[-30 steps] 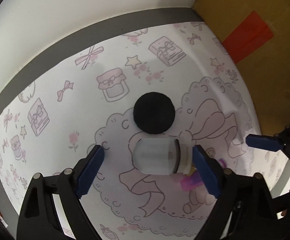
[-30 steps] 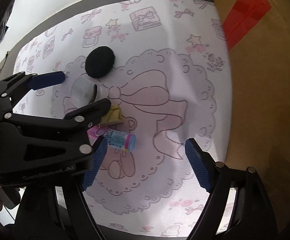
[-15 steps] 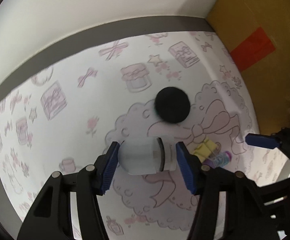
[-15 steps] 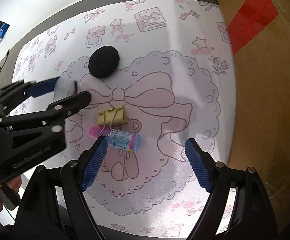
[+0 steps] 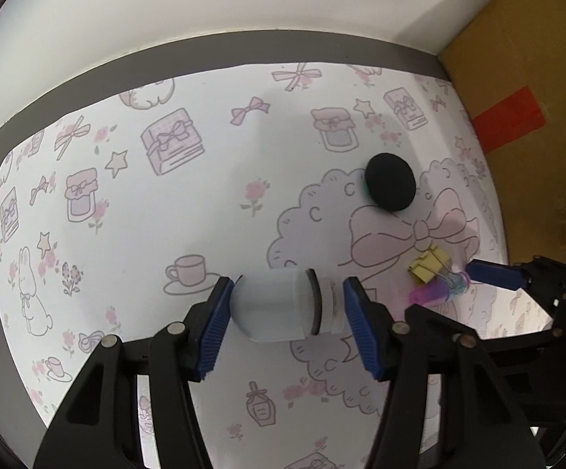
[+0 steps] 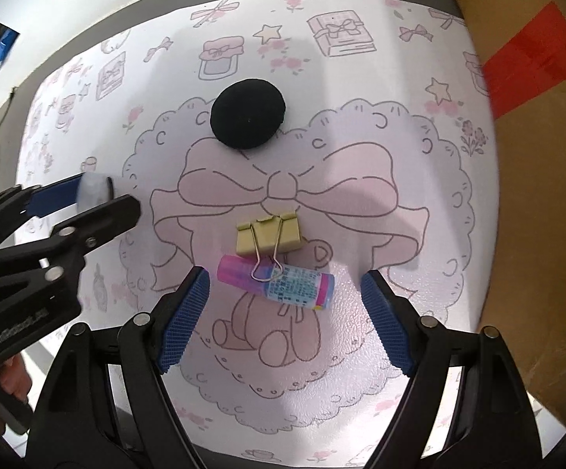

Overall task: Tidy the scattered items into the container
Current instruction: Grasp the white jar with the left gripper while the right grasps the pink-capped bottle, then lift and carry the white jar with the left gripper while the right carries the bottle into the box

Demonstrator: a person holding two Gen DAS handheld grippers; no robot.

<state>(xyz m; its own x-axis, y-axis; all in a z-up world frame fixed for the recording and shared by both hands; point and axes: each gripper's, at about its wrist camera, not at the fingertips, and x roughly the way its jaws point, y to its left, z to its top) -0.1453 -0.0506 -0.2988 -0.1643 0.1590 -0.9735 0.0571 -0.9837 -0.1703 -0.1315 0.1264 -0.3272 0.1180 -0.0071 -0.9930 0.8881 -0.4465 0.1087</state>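
My left gripper [image 5: 285, 305] is shut on a frosted white jar [image 5: 279, 305] lying sideways between its blue pads, lifted above the patterned mat [image 5: 205, 211]. From the right wrist view the same jar [image 6: 93, 191] shows at far left in that gripper. My right gripper [image 6: 283, 312] stands open just above a pink-and-blue tube [image 6: 279, 281] that lies across its gap. A yellow binder clip [image 6: 269, 236] touches the tube's far side. A black round puff [image 6: 248, 113] rests further back. In the left wrist view the clip [image 5: 429, 265], tube [image 5: 437, 293] and puff [image 5: 390, 187] sit at right.
A cardboard box [image 6: 533, 164] with red tape [image 6: 533, 56] stands along the mat's right side. A white wall and grey strip [image 5: 165, 54] bound the mat at the back. A person's hand [image 6: 5, 387] holds the left gripper's handle.
My left gripper closed on the jar and carried it up and leftward, uncovering the clip and tube. My right gripper moved slightly forward over the tube and stays open.
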